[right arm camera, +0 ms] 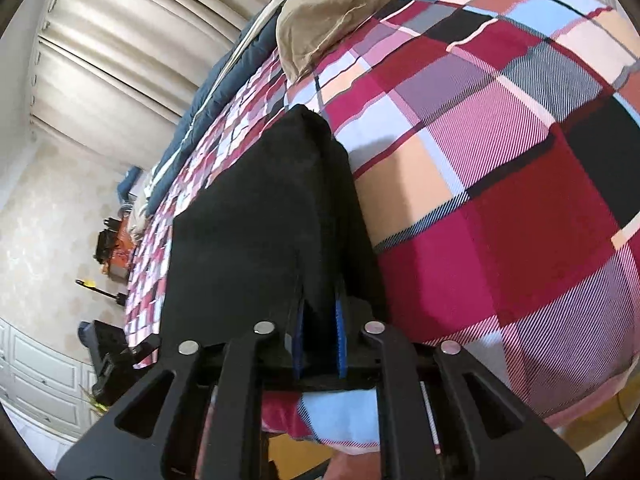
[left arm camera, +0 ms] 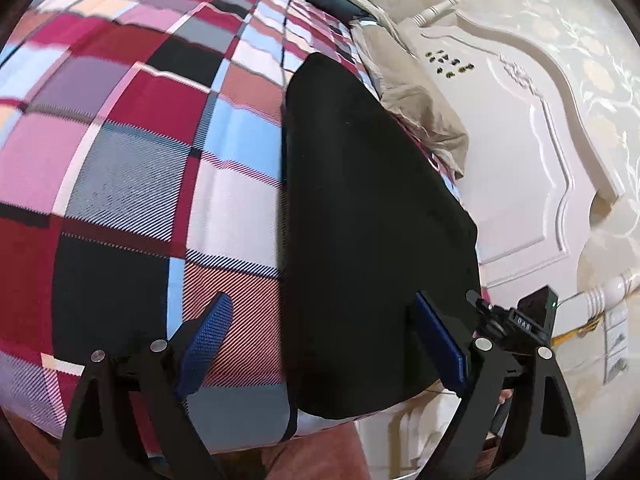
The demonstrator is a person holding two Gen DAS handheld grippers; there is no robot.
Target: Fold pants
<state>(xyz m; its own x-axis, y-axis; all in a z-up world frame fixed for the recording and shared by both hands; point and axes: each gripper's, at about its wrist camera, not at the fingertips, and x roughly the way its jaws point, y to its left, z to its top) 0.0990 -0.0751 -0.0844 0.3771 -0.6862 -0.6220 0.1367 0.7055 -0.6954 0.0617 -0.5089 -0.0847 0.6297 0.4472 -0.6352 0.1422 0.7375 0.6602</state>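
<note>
Plaid bedspread [left arm camera: 140, 152]; left gripper [left arm camera: 320, 344] agape; right gripper [right arm camera: 320, 344] pinches black pants [right arm camera: 260, 220].

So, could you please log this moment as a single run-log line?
black pants on plaid bedspread | left tongs open over pants edge | right tongs shut on pants

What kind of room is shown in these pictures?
Most likely a bedroom: the black pants lie on a bed with a plaid cover, a carved white headboard stands at one end, and curtains hang behind.
</note>
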